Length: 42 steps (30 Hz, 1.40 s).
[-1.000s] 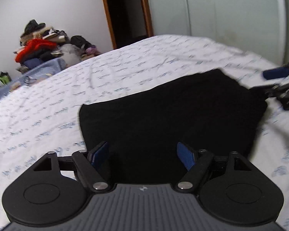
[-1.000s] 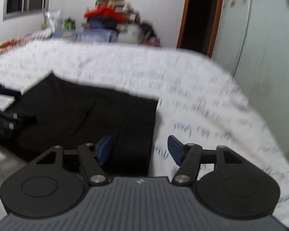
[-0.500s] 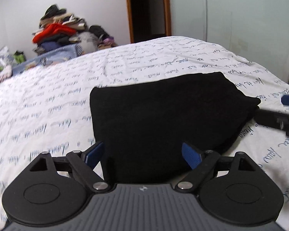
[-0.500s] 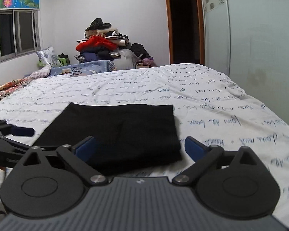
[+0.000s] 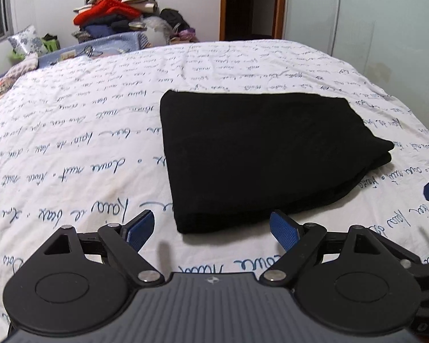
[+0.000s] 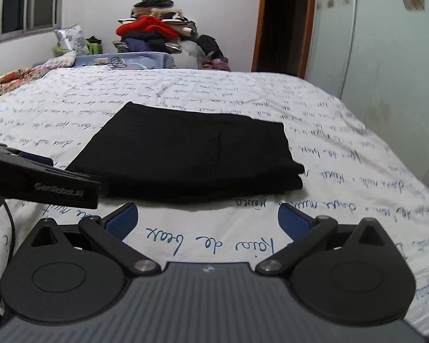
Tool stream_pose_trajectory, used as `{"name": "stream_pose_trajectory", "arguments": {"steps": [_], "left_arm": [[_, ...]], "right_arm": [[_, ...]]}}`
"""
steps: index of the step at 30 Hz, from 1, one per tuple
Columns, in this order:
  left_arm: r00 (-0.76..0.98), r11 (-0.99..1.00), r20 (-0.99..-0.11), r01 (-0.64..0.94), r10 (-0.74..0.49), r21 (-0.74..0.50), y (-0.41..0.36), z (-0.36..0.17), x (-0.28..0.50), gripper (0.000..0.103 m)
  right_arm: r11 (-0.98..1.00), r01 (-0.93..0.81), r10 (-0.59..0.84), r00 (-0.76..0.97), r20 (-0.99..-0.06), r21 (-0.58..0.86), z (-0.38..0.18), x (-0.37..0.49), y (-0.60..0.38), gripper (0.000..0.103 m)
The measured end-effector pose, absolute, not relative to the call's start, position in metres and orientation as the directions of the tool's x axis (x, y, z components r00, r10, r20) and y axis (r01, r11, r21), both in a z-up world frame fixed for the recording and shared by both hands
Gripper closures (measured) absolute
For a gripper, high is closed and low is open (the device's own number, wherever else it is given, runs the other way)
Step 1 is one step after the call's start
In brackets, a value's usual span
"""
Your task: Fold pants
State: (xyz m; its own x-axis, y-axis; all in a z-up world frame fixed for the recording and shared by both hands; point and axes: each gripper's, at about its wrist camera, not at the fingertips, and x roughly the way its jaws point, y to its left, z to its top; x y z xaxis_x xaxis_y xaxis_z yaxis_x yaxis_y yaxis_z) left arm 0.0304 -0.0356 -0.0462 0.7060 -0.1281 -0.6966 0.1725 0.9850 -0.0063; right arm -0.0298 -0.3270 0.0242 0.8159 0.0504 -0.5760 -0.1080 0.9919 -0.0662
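The soft black folded pants (image 5: 260, 154) are lying on the white bed sheet with blue handwriting (image 5: 71, 148). Both the left tongs (image 5: 211, 228) and the right tongs (image 6: 207, 220) are standing wide open, holding nothing.

Right gripper (image 6: 208, 223) jaws wider, both grippers back off pants (image 5: 260, 154).

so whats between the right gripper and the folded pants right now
Only bare bedsheet with blue handwriting print. In the right wrist view the right gripper is open and empty, just short of the black pants.
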Motion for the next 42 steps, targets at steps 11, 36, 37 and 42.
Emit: {"name": "stream_pose_trajectory", "arguments": {"steps": [11, 36, 37, 42], "left_arm": [[0.682, 0.987, -0.722, 0.158, -0.115, -0.008, -0.038, -0.049, 0.031, 0.015], [0.667, 0.99, -0.74, 0.14, -0.091, 0.005, -0.039, -0.051, 0.032, 0.015], [0.667, 0.99, -0.739, 0.139, -0.092, 0.002, -0.039, -0.052, 0.032, 0.015], [0.662, 0.991, -0.741, 0.132, -0.11, -0.028, -0.036, -0.052, 0.032, 0.015]], "right_arm": [[0.991, -0.108, 0.044, 0.813, -0.581, -0.076, 0.028, -0.037, -0.329, 0.0], [0.993, -0.1, 0.044, 0.793, -0.608, -0.058, 0.021, -0.031, -0.332, 0.0], [0.994, -0.095, 0.046, 0.789, -0.612, -0.049, 0.021, -0.03, -0.334, 0.0], [0.997, -0.075, 0.056, 0.784, -0.618, -0.005, 0.02, -0.029, -0.337, 0.0]]}}
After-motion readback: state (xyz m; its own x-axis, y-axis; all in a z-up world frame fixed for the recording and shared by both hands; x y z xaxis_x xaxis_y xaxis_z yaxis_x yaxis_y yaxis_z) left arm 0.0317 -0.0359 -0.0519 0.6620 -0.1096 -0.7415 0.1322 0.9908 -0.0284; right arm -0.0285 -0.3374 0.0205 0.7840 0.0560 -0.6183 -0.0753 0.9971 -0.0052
